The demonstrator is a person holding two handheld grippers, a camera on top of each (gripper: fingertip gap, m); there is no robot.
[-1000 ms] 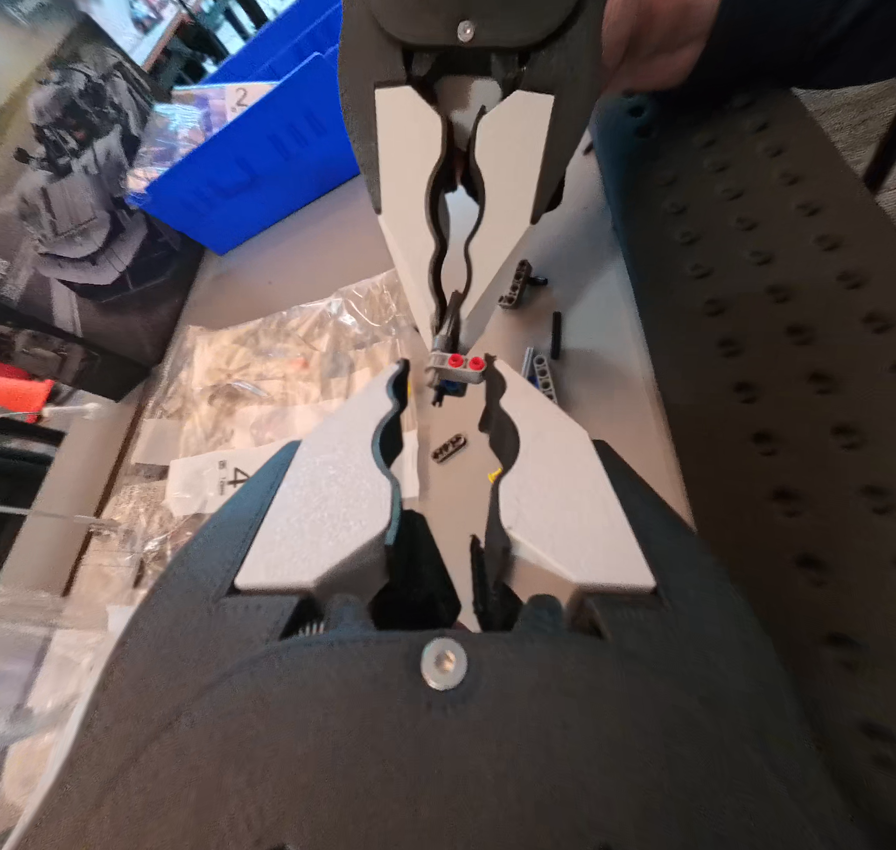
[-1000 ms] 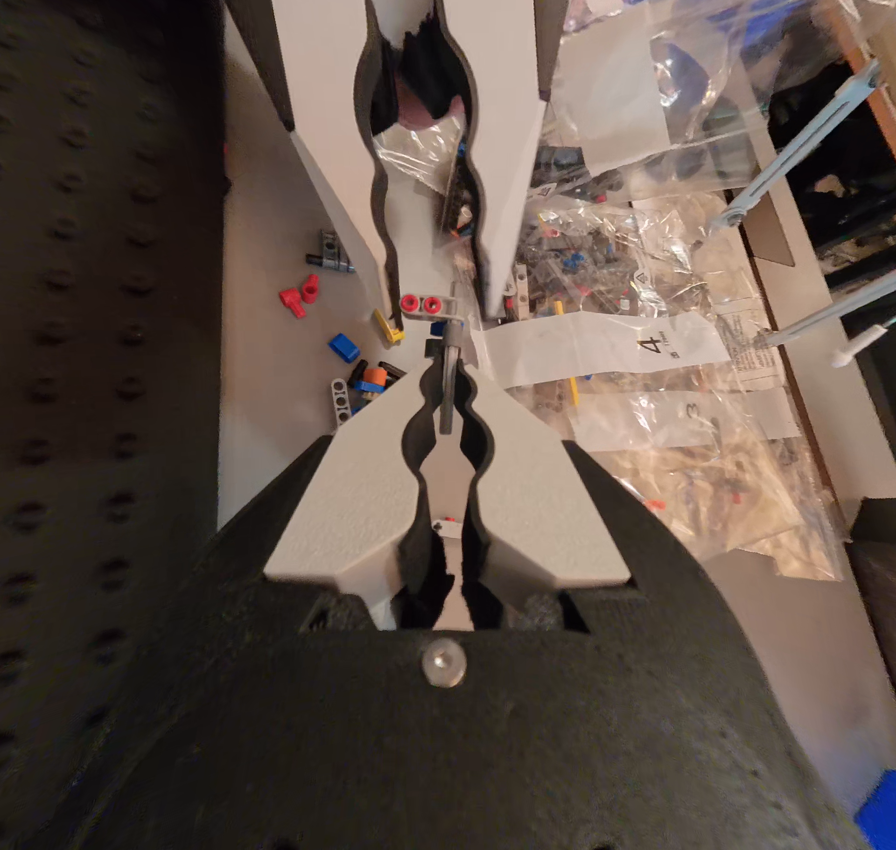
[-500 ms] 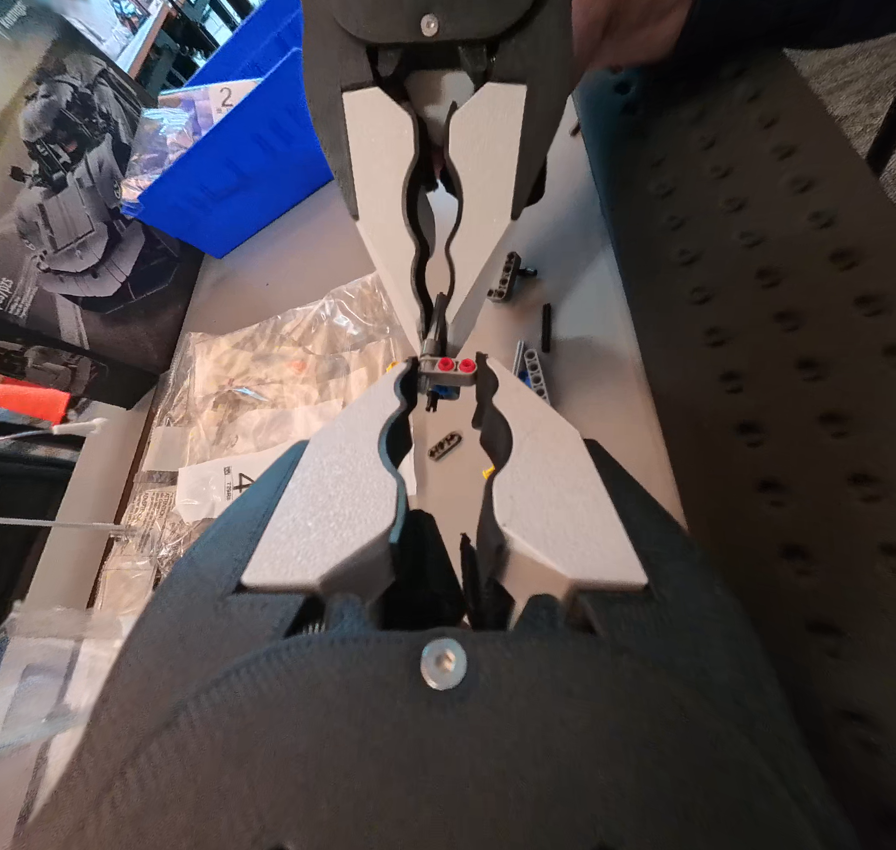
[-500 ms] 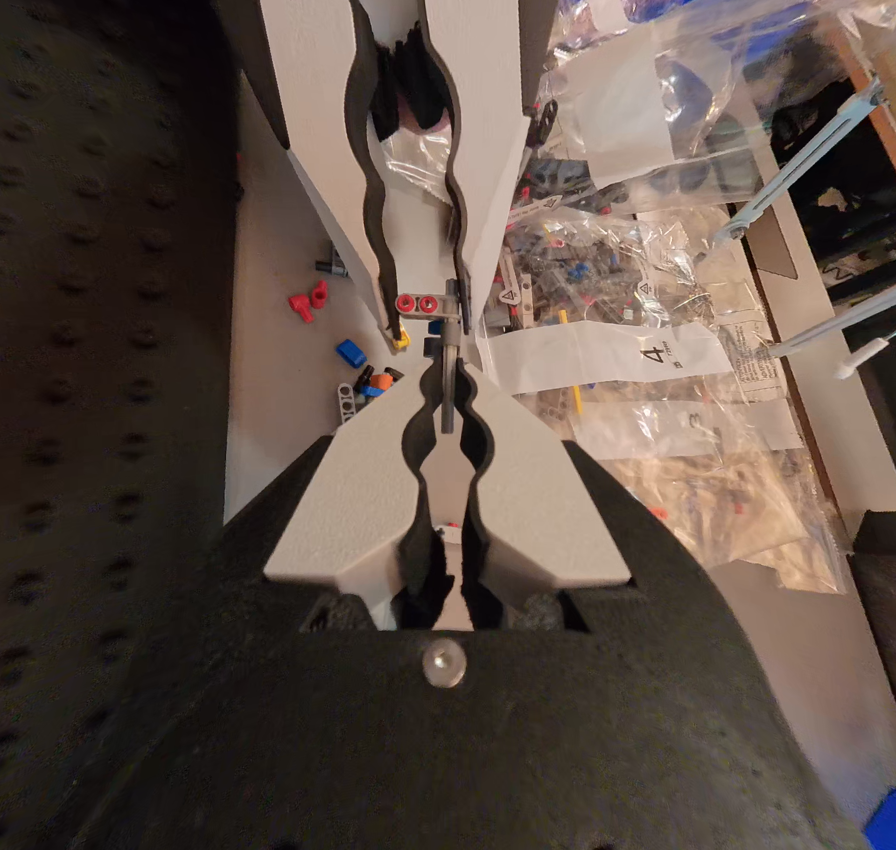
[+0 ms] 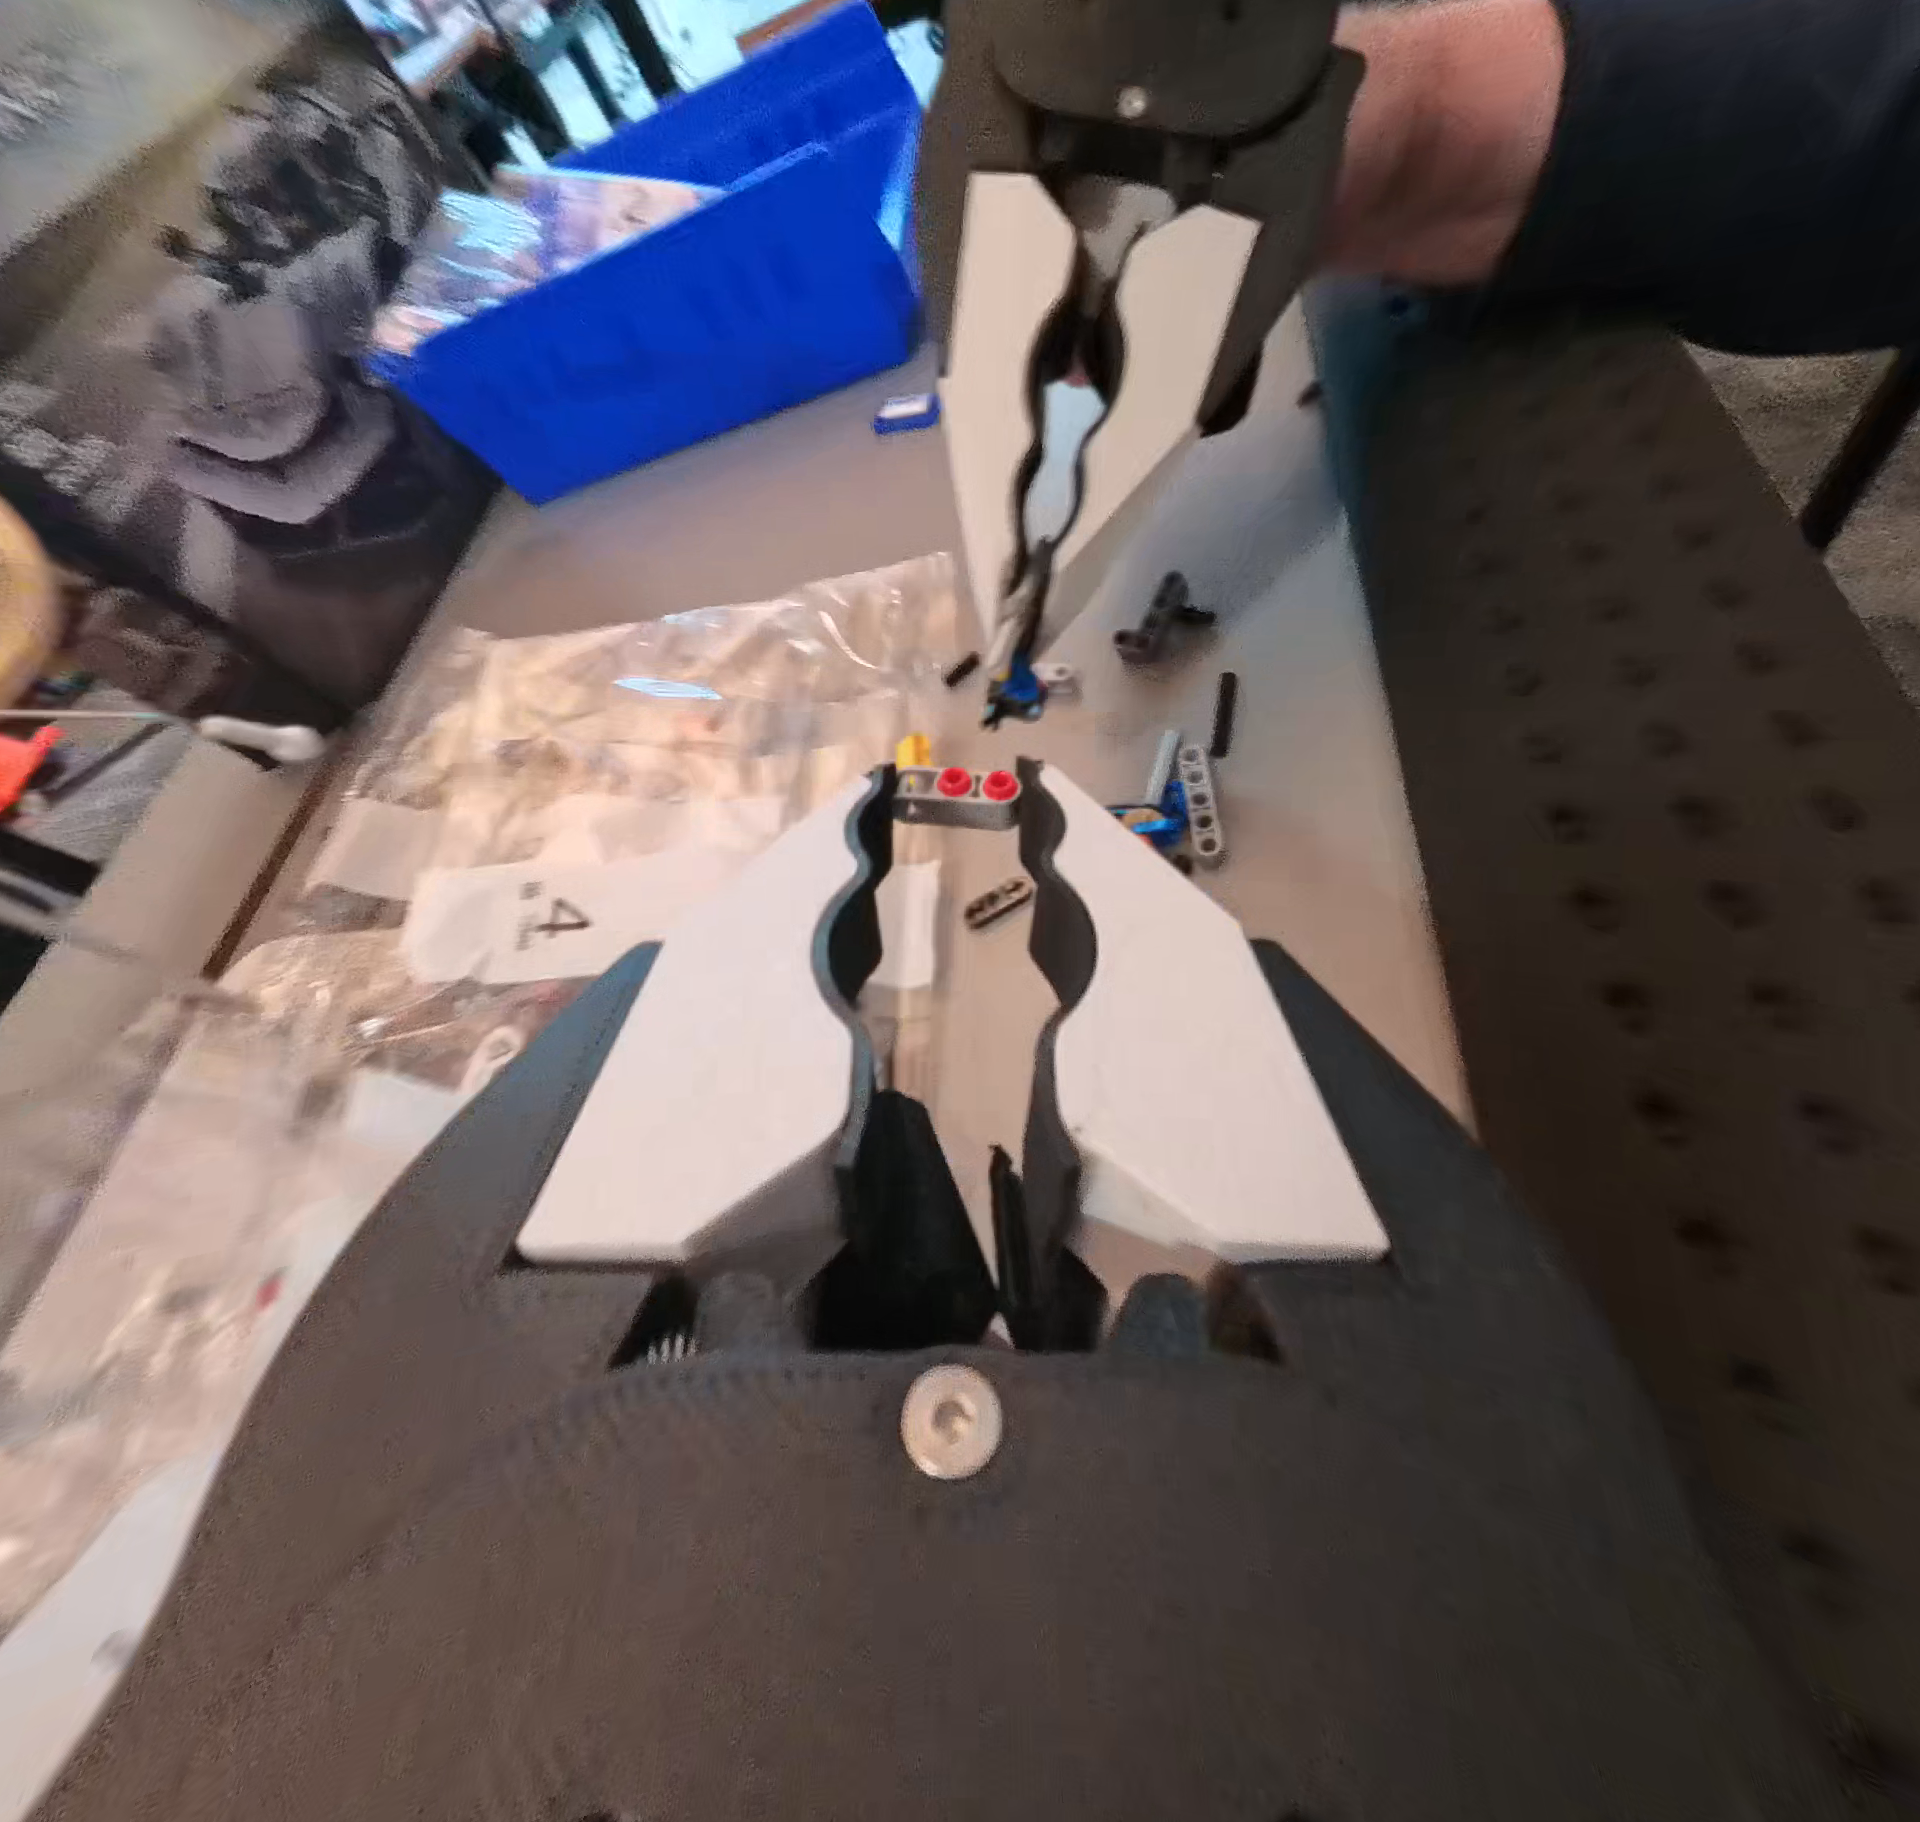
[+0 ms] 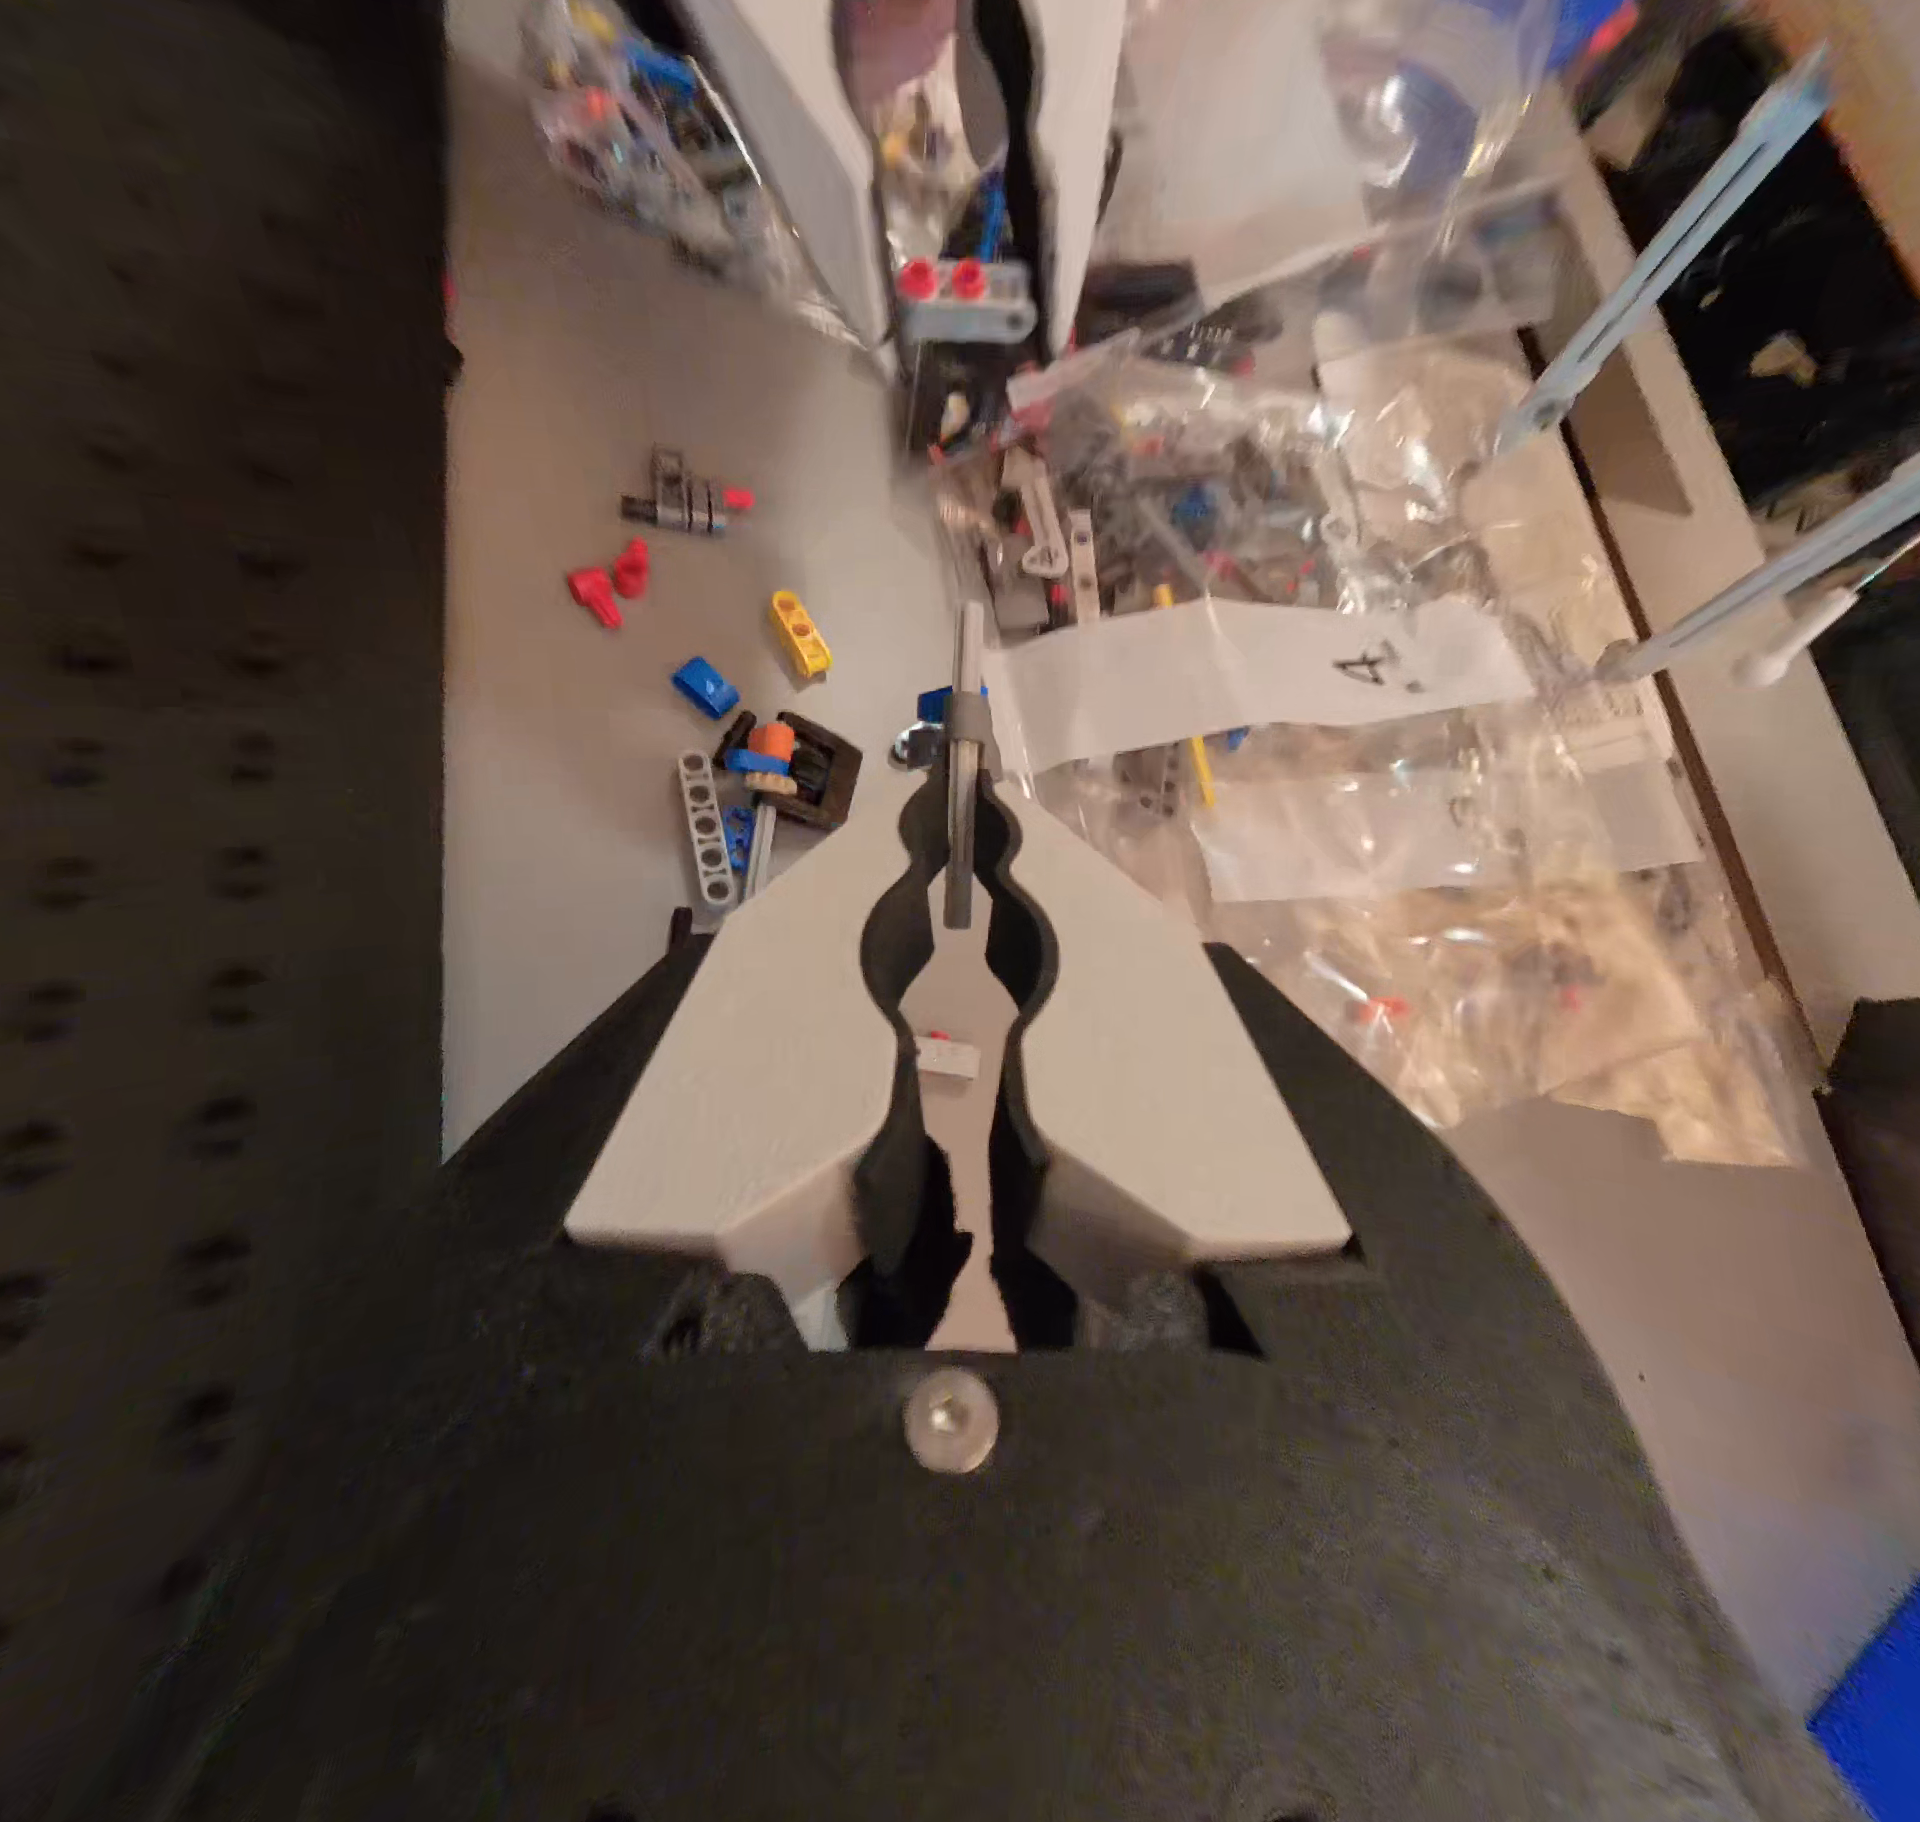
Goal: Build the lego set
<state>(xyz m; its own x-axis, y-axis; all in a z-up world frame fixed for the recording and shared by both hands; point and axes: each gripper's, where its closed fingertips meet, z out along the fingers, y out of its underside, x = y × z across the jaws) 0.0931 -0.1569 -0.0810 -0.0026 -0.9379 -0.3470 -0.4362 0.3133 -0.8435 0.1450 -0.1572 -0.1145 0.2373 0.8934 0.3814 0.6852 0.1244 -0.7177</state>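
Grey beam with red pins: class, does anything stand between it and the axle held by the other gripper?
Nothing visible does. The left gripper holds the beam, the right gripper holds the axle, and only open air above the table lies between them.

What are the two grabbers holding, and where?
Left gripper pinches the grey beam with red pins by its ends. Right gripper pinches the grey axle mid-shaft.
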